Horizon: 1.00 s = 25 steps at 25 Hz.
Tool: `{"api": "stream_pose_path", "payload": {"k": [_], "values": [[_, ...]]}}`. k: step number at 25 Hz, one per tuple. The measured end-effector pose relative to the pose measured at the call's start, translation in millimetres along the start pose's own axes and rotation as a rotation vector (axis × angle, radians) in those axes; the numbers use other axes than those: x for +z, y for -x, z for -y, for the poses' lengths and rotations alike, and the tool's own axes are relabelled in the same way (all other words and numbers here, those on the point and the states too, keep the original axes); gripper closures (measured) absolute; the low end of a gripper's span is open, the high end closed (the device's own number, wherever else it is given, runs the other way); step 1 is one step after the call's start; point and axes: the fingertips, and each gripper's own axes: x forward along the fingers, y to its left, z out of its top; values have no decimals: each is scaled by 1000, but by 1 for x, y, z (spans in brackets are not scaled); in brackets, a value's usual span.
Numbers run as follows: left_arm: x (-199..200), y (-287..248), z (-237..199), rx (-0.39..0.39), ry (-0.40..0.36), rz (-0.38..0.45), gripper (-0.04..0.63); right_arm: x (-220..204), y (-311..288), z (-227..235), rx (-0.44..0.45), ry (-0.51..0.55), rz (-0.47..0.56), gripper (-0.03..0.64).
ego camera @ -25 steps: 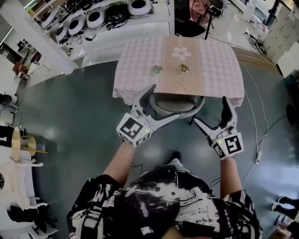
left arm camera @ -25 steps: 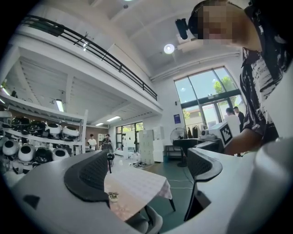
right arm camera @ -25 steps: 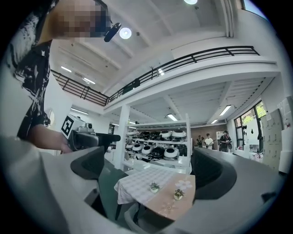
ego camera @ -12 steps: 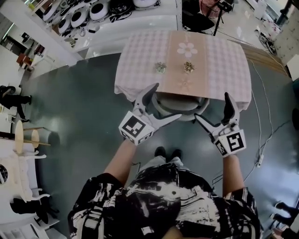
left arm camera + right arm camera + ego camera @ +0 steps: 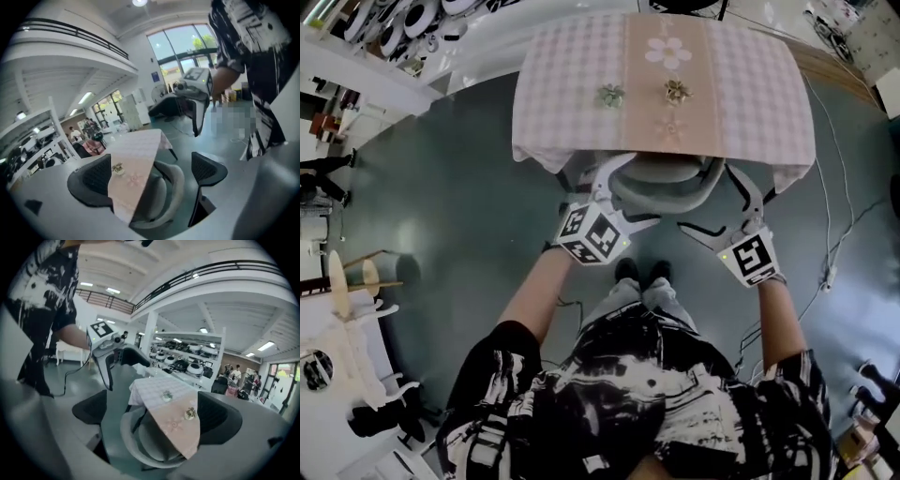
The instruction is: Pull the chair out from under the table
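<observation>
A grey chair (image 5: pixel 664 190) is tucked under the near edge of a table (image 5: pixel 562 94) that has a pink checked cloth, a runner and two small ornaments. Only its curved backrest shows in the head view. My left gripper (image 5: pixel 623 197) is open at the backrest's left end, and my right gripper (image 5: pixel 717 208) is open at its right end. In the left gripper view the chair (image 5: pixel 161 194) lies between the wide-apart jaws of the left gripper (image 5: pixel 150 176). In the right gripper view the chair (image 5: pixel 145 439) likewise sits between the spread jaws of the right gripper (image 5: pixel 154 414). I cannot tell whether either touches the backrest.
The person's feet (image 5: pixel 642 274) stand just behind the chair on a dark grey floor. A cable (image 5: pixel 834 234) runs along the floor to the right of the table. White shelves with round appliances (image 5: pixel 394 28) stand at the far left, and a wooden stand (image 5: pixel 347 281) at the left edge.
The person has stepped closer to the table. Both grippers have moved forward, from just short of the chair to either end of its backrest. The jaws stay apart.
</observation>
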Motion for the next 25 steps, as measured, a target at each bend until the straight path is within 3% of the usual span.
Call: {"api": "stream_pose_path", "payload": {"k": [7,11,15,19,25], "values": [[-134,-99,70,-239,-206,-286,78,-143,-96,-66,246,226,-308,41],[-207,-143,108,-359,-280,-418,80,-214,-135,-95,376,318,-459,41],[-248,-169,122,-387,-280,-492,98,-261,-163,-115,452,366,-561,41],[-263,-183,130,-389,-239,-522,145,-282,-180,-132,489,390,-617,43],[-275,-196,137,-405,-270,-549,244,-302,-195,-144,521,442,-670,50]]}}
